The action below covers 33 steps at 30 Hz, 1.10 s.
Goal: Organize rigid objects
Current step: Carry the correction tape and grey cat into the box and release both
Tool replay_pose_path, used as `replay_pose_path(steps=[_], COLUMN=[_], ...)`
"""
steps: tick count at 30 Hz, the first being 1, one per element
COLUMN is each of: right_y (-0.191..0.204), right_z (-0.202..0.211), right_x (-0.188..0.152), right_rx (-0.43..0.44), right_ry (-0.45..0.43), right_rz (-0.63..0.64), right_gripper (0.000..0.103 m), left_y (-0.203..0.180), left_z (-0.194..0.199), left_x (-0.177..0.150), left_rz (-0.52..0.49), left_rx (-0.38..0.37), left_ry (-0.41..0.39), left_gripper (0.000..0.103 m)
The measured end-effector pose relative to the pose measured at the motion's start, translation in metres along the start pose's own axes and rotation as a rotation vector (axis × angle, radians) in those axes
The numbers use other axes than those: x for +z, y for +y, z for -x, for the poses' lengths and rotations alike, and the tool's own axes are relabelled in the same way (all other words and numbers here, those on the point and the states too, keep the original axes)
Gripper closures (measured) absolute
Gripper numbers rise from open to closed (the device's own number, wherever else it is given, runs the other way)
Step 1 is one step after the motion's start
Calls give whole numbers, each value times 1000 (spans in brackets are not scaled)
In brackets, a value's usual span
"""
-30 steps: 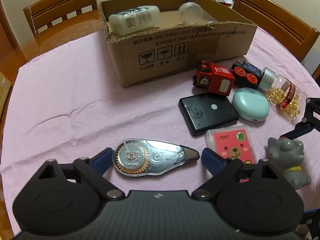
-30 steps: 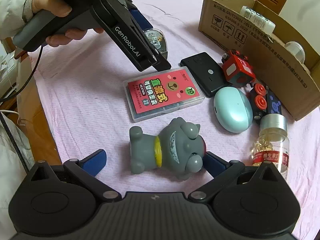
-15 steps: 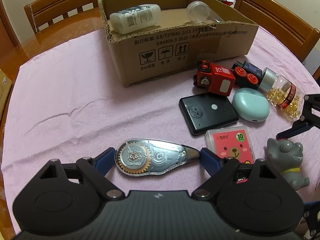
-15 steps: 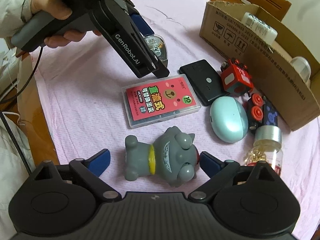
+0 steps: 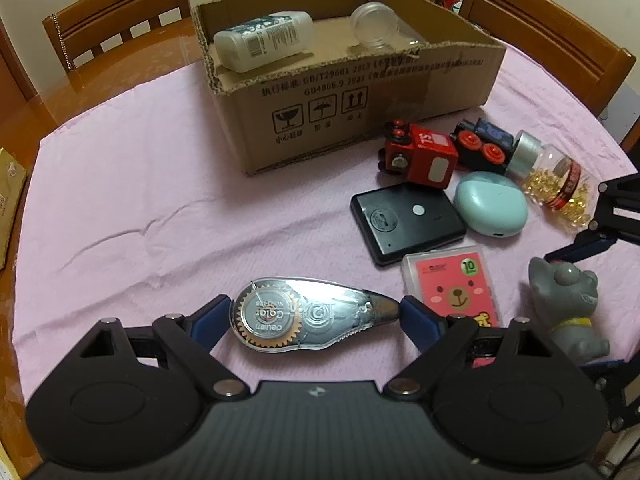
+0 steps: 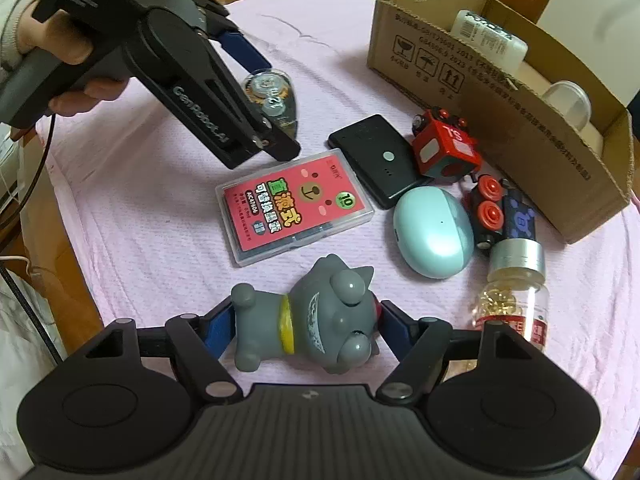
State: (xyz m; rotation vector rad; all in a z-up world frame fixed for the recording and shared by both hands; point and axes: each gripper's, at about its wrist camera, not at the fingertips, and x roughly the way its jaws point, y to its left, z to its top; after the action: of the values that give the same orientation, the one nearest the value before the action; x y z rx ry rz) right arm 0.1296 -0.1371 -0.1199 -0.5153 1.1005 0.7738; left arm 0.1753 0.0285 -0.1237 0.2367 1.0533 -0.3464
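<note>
My left gripper is shut on a clear correction tape dispenser, its blue pads touching both ends; the dispenser also shows in the right wrist view. My right gripper is shut on a grey cat figurine lying on its side, pads touching its feet and head; the figurine also shows in the left wrist view. A cardboard box at the back holds a white bottle and a clear jar.
On the pink cloth lie a black power bank, red toy train, dark toy train, teal earbud case, pill bottle and pink refill case. Wooden chairs stand behind the table.
Both grippers have narrowed onto their objects: the left onto the tape dispenser, the right onto the cat figurine. The left gripper seems slightly raised.
</note>
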Motion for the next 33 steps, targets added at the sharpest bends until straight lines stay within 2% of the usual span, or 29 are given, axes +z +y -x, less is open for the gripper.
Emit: replay_pose_path(steps=[8,17,23,27,33], right_y=[-14,-44,-70,-86,-105], right_z=[30,64,80,86,88], right_x=[13,34,47,53,62], right_rx=[3,-50,-95,-117,-138], right_ry=[-52,-140,-186,-205,-217], right_rz=[-69,-110,-121,-124,-124], right_gripper=[25,25,25,25,25], left_y=[0,-7,-7,-2,2], left_z=[45,80,69,54,20], left_x=[20,77,118,137,151], left_rz=[-28,-39,-20,40,91], left_rx=[0,-3,9,23,53], left_ry=[-26,-168,-225,-239,-212], left_gripper=[14,14,14,14,14])
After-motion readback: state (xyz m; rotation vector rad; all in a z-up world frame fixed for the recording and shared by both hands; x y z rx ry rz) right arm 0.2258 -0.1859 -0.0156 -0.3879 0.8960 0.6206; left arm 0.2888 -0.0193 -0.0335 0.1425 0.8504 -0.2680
